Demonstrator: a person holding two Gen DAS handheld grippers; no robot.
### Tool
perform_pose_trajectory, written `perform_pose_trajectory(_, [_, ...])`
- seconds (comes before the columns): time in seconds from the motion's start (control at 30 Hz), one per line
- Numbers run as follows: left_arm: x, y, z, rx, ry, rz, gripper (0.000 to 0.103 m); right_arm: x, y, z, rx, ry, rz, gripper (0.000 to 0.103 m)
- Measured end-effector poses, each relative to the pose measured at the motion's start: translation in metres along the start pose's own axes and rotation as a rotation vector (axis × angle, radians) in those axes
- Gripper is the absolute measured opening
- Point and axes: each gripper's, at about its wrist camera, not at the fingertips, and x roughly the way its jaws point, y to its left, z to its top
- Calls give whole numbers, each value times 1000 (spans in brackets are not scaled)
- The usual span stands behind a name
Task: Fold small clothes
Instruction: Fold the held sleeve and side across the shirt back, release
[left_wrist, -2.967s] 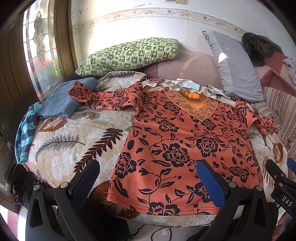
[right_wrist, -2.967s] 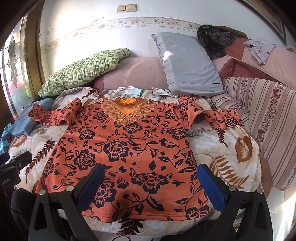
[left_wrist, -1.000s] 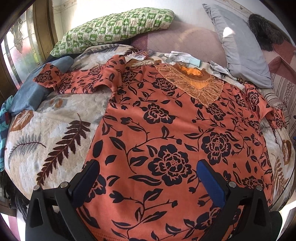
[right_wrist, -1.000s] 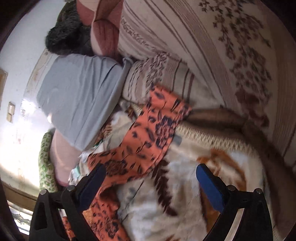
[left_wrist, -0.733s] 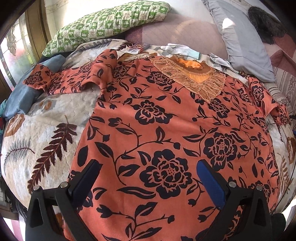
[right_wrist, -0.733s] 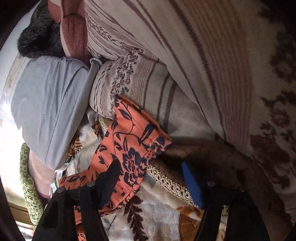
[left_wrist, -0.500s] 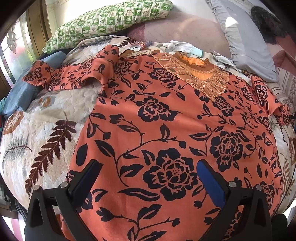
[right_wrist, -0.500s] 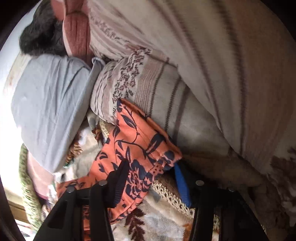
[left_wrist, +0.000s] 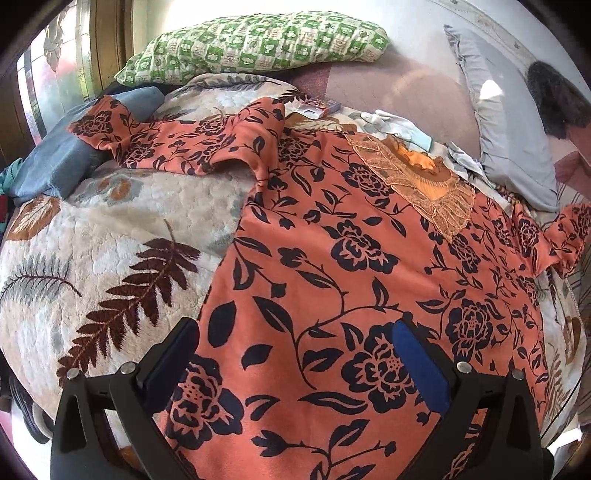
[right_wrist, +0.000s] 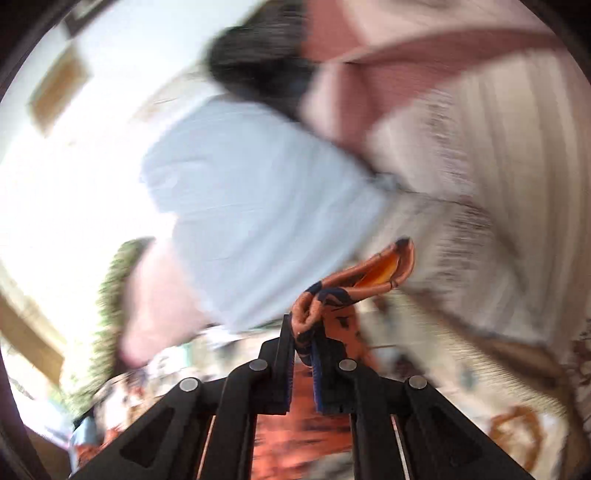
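- We see an orange floral blouse (left_wrist: 332, 258) spread flat, front up, on a leaf-patterned bed blanket (left_wrist: 110, 240).
- Our left gripper (left_wrist: 295, 354) hovers over the blouse's lower part, its fingers (left_wrist: 421, 365) spread wide with fabric showing between them, touching nothing we can make out.
- Our right gripper (right_wrist: 304, 354) has its fingers (right_wrist: 319, 373) clamped tight on the blouse's sleeve cuff (right_wrist: 354, 284), which bunches and lifts just beyond the tips.
- This right view is blurred; a grey pillow (right_wrist: 258, 206) lies behind the cuff.
- A green checked pillow (left_wrist: 255, 44) rests at the bed's far side.
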Motion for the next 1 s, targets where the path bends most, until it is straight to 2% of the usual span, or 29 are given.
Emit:
perform_pose_trajectory(0.13, [-8, 25, 2, -56, -26, -23, 103, 4, 116, -35, -108, 34, 193, 9])
perform_pose_trajectory(0.23, [-11, 44, 3, -102, -37, -39, 103, 23, 191, -78, -168, 91, 301, 9])
perform_pose_trajectory(0.33, [-7, 61, 2, -145, -30, -43, 103, 49, 242, -131, -182, 165, 351, 9])
perform_pose_trajectory(0.43, [-1, 73, 1, -176, -15, -49, 103, 84, 273, -191, -193, 248, 368, 9])
perform_pose_trajectory(0.47, [1, 75, 0, -179, -11, -45, 103, 103, 283, -212, -209, 284, 365, 11])
perform_pose_trajectory(0.5, [3, 76, -1, -180, -7, -43, 103, 127, 292, -235, -250, 361, 347, 17])
perform_pose_trajectory(0.53, [6, 77, -2, -180, 0, -42, 103, 138, 295, -263, -290, 441, 313, 21])
perform_pose_trajectory(0.57, [7, 77, -2, -178, 6, -41, 103, 156, 297, -285, -321, 514, 278, 32])
perform_pose_trajectory(0.6, [9, 77, -3, -175, 9, -39, 103, 167, 295, -301, -326, 565, 265, 51])
perform_pose_trajectory(0.67, [9, 75, -3, -164, 6, -32, 103, 168, 283, -314, -291, 599, 295, 75])
perform_pose_trajectory(0.73, [11, 71, -2, -155, 8, -31, 103, 150, 270, -307, -262, 583, 355, 76])
perform_pose_trajectory(0.83, [10, 60, 0, -131, 10, -37, 103, 113, 233, -276, -186, 515, 406, 79])
perform_pose_trajectory(1.0, [8, 24, 21, -50, 4, -58, 103, 62, 136, -232, 14, 440, 387, 83])
